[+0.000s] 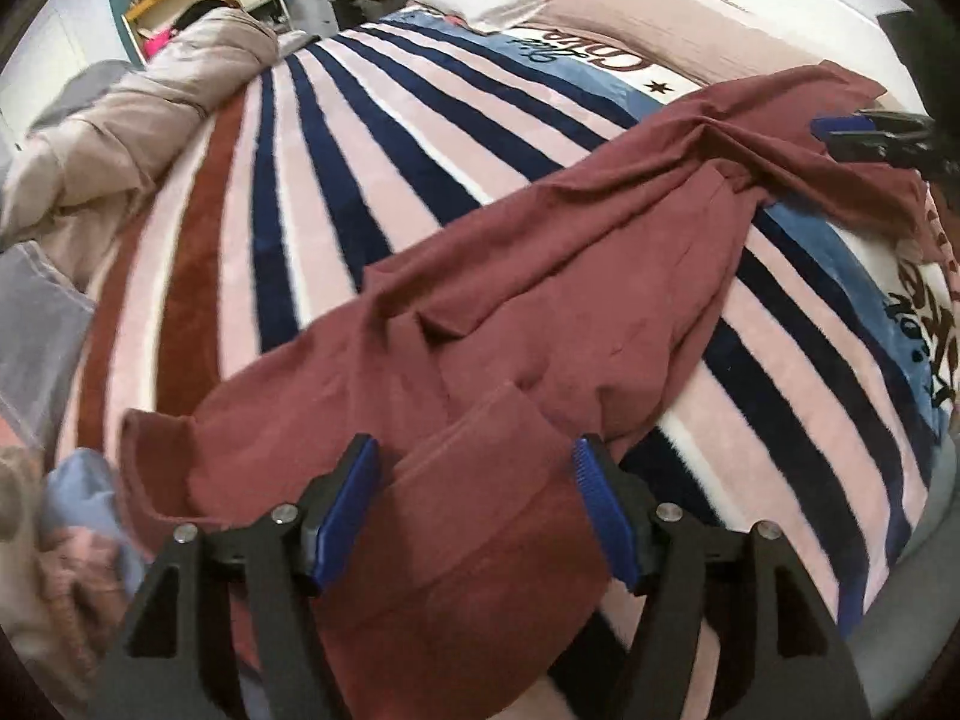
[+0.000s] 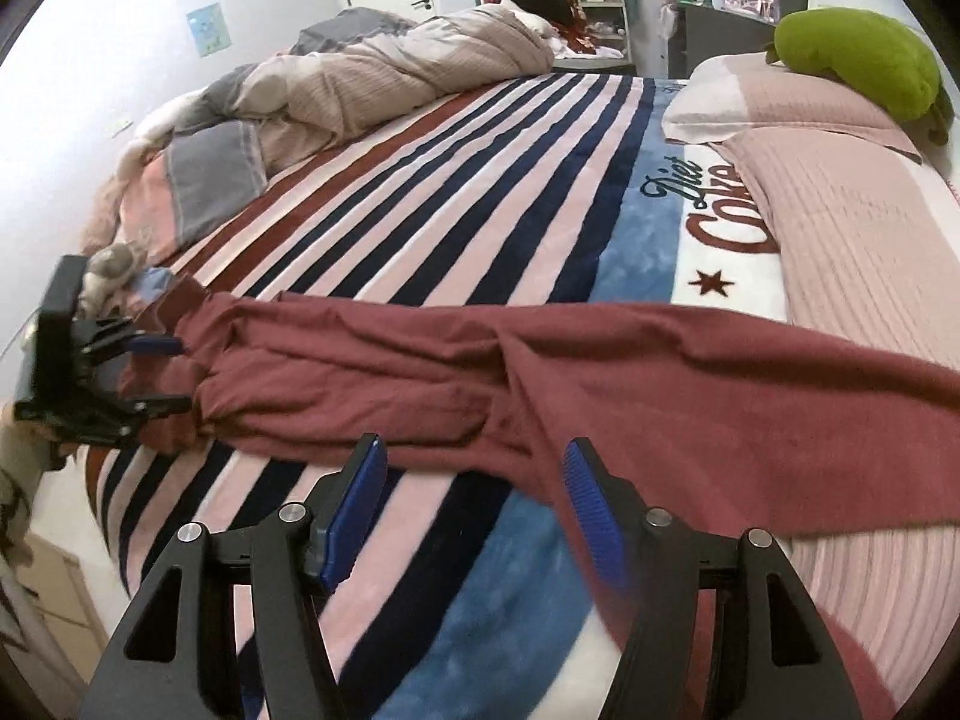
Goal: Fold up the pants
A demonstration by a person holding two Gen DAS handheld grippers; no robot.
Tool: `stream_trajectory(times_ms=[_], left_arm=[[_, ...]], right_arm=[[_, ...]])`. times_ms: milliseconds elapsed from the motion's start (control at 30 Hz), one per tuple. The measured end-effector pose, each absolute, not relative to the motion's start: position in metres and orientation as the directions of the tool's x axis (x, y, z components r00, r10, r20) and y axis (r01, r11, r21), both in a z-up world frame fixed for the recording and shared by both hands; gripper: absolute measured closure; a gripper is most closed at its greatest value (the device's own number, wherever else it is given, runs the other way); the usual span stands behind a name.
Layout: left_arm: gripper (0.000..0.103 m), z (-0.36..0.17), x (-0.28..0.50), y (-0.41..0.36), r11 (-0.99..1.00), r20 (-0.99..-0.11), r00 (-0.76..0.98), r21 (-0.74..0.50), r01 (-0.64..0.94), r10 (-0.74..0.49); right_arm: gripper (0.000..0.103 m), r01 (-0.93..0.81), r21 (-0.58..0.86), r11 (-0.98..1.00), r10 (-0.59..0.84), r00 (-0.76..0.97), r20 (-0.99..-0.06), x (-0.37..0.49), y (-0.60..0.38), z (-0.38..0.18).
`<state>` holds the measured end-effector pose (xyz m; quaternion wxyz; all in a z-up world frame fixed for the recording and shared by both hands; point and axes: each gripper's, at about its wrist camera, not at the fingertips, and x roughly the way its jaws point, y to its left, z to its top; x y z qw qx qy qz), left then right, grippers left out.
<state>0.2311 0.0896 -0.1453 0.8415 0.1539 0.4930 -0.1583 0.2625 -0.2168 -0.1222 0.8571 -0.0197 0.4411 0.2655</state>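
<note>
We found the maroon pants point(image 1: 540, 276) stretched across the striped blanket point(image 1: 372, 138), running from lower centre to upper right in the left wrist view. The left gripper point(image 1: 474, 480) stood about half open, cuff end lying between its pads, no pinch visible. The right gripper point(image 2: 474, 486) was likewise half open; cloth lay beside its right pad, ungripped. Risk, as we judged it: the bunched legs could fold in with their wrinkles. Only the right wrist view showed the green plush toy point(image 2: 858, 60) whole, on the pillow point(image 2: 780, 102).
</note>
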Motion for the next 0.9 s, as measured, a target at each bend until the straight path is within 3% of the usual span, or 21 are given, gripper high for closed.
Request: stream_trajectory(times_ms=[100, 133, 167, 267, 367, 500, 667, 900], left_arm=[[0.042, -0.153, 0.235, 0.085, 0.899, -0.897, 0.433, 0.112, 0.424, -0.093], [0.055, -0.153, 0.236, 0.086, 0.897, -0.899, 0.427, 0.108, 0.429, -0.096], [0.076, -0.153, 0.232, 0.087, 0.894, -0.903, 0.42, 0.11, 0.433, -0.092], [0.094, -0.145, 0.222, 0.091, 0.896, -0.899, 0.436, 0.16, 0.414, -0.041], [0.094, -0.126, 0.213, 0.106, 0.919, -0.861, 0.507, 0.221, 0.328, 0.027], [0.094, -0.086, 0.21, 0.142, 0.939, -0.739, 0.64, 0.334, 0.078, 0.21], [0.093, -0.059, 0.223, 0.184, 0.886, -0.621, 0.661, 0.438, -0.152, 0.421], [0.092, -0.073, 0.259, 0.215, 0.858, -0.631, 0.595, 0.456, -0.235, 0.498]], right_arm=[[0.046, -0.464, 0.214, 0.859, 0.447, 0.478, -0.756, 0.255, -0.222, -0.12], [0.046, -0.46, 0.225, 0.859, 0.454, 0.481, -0.75, 0.254, -0.225, -0.119], [0.046, -0.458, 0.232, 0.858, 0.458, 0.481, -0.748, 0.254, -0.226, -0.119], [0.046, -0.448, 0.246, 0.86, 0.464, 0.484, -0.742, 0.253, -0.228, -0.122], [0.046, -0.444, 0.263, 0.857, 0.476, 0.482, -0.736, 0.255, -0.228, -0.124], [0.046, -0.443, 0.278, 0.852, 0.488, 0.483, -0.727, 0.257, -0.227, -0.123], [0.046, -0.448, 0.288, 0.846, 0.501, 0.487, -0.715, 0.255, -0.223, -0.117], [0.046, -0.445, 0.284, 0.849, 0.496, 0.489, -0.717, 0.257, -0.221, -0.115]])
